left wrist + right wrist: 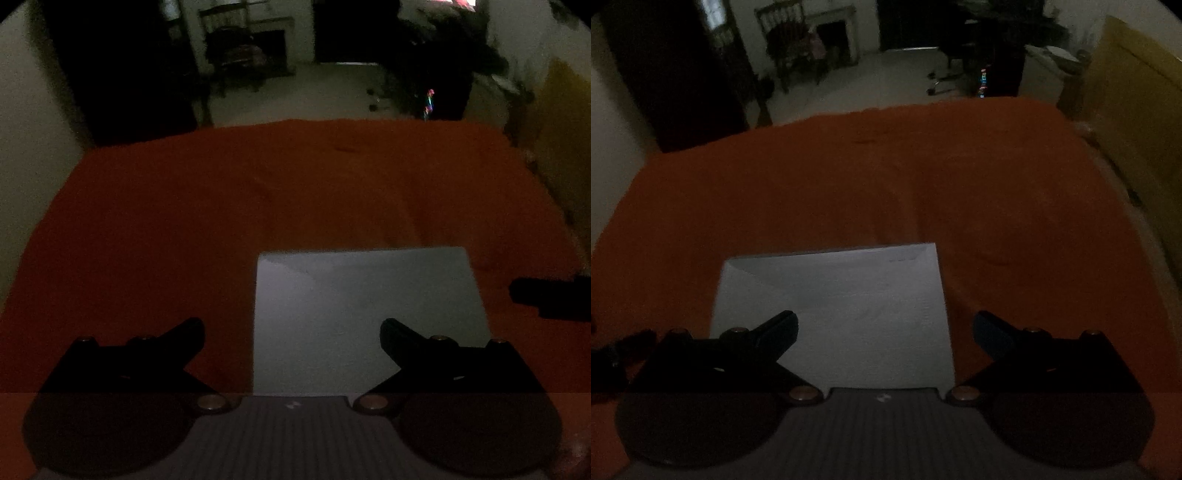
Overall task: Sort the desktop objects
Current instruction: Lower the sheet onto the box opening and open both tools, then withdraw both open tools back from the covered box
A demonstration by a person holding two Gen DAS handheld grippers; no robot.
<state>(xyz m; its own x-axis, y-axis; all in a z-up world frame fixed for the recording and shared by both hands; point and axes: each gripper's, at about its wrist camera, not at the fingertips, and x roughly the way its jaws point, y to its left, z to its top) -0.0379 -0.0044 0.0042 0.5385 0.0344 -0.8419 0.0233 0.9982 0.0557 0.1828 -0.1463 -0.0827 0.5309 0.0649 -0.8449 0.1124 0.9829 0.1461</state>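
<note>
Orange cloth [295,192] covers the table, where a white sheet of paper [834,314] lies flat and ungrasped before the left tool [291,332] and right tool [884,326], both spread wide, so sorting appears barely started.

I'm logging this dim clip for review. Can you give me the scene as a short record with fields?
surface: orange cloth over the table
object: white sheet of paper, lying flat on the cloth, near edge
left gripper: open, empty, above the sheet's left part
right gripper: open, empty, above the sheet's right part
lighting: very dim
background: room with a chair, blurred
</note>
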